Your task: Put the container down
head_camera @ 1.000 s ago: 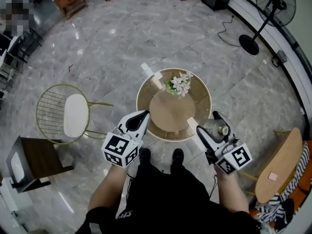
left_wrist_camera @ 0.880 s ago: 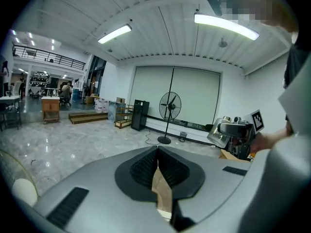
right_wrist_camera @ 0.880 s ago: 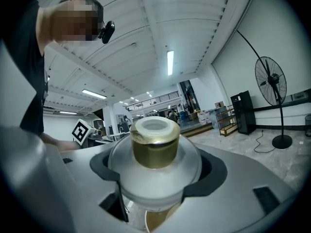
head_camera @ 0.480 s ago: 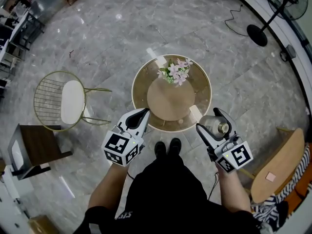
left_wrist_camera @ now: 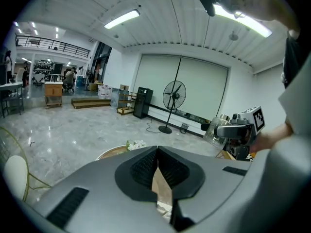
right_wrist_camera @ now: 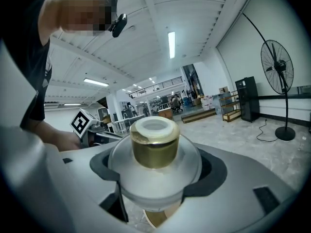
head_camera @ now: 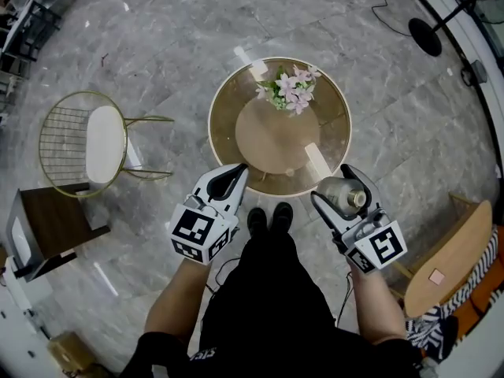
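Evidently only half done. Gripped round the frosted belly of the container with the right gripper, jaws spread wide to fit, gold neck pointing away. Held in the air just beside the near right rim of the round table, touching nothing else. Left gripper pinched closed, empty, near the left rim. Yet to do: carry over the bare tabletop, clear of the flowers, lower, release.
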